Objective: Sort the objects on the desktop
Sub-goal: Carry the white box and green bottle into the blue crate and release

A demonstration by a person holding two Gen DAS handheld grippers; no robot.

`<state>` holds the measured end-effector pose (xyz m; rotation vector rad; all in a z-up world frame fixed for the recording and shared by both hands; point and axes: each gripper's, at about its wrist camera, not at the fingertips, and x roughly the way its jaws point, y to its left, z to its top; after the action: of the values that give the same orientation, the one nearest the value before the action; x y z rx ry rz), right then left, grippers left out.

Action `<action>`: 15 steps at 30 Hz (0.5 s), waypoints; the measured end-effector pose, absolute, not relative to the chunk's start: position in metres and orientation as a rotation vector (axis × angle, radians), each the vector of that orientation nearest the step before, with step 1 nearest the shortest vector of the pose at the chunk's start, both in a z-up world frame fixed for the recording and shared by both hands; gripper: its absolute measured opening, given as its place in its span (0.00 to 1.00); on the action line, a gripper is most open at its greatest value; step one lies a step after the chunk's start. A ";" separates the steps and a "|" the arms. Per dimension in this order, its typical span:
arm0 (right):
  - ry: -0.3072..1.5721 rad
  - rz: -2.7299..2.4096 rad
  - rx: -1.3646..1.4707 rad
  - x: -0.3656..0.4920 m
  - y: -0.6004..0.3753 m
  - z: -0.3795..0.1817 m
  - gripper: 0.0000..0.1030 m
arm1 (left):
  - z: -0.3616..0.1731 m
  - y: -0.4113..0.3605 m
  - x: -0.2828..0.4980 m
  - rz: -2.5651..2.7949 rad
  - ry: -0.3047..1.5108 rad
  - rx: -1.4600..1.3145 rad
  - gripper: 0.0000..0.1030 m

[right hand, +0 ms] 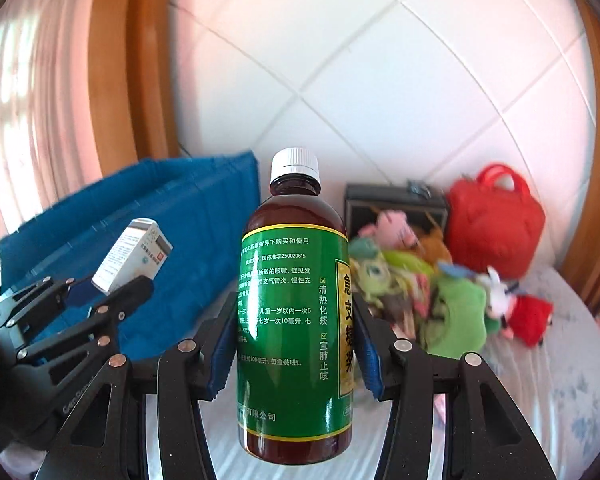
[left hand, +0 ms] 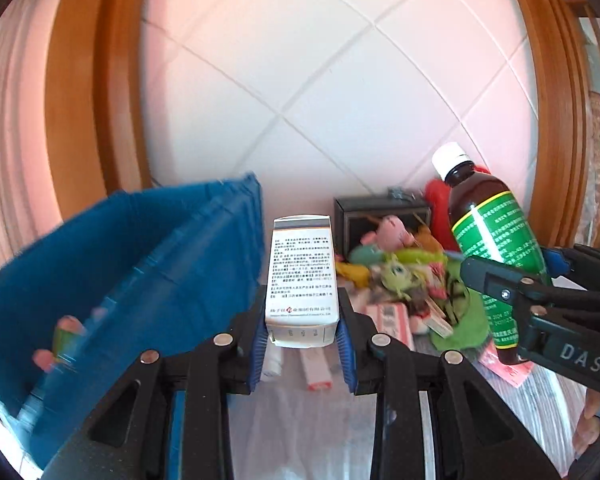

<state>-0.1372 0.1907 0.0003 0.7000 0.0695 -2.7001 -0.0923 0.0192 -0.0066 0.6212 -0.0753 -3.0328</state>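
Note:
My left gripper [left hand: 303,334] is shut on a white medicine box [left hand: 301,276], lifted above the table with its printed side facing up. From the right wrist, that box [right hand: 134,254] and the left gripper [right hand: 100,290] appear at the left, in front of a blue fabric bin [right hand: 140,232]. My right gripper [right hand: 296,344] is shut on a brown syrup bottle [right hand: 296,300] with a green label and white cap, held upright in the air. The left wrist view shows the bottle [left hand: 488,240] at the right, inside the right gripper [left hand: 512,280].
The blue bin [left hand: 120,264] stands at the left with small items inside. A pile of small plush toys [right hand: 420,280], a dark box [right hand: 392,204] and a red bag [right hand: 496,224] sit at the back by the tiled wall. Small packets [left hand: 316,372] lie on the cloth-covered table [right hand: 560,380].

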 end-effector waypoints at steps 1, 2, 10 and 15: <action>0.070 -2.699 0.673 -0.135 0.179 0.009 0.50 | 0.003 0.007 -0.087 -3.031 -0.082 0.585 0.29; 0.070 -2.696 0.652 -0.133 0.166 0.016 0.50 | 0.010 -0.004 -0.083 -3.024 -0.088 0.560 0.29; 0.080 -2.642 0.541 -0.133 0.011 0.072 0.50 | 0.057 -0.147 -0.074 -2.951 -0.096 0.485 0.29; 0.032 -2.595 0.640 -0.160 -0.090 0.081 0.50 | 0.069 -0.245 -0.109 -2.900 -0.091 0.611 0.29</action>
<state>-0.1603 -0.0902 0.0815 0.6400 0.0319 -2.5954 -0.1088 -0.2454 0.0694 0.6105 -0.0905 -2.9003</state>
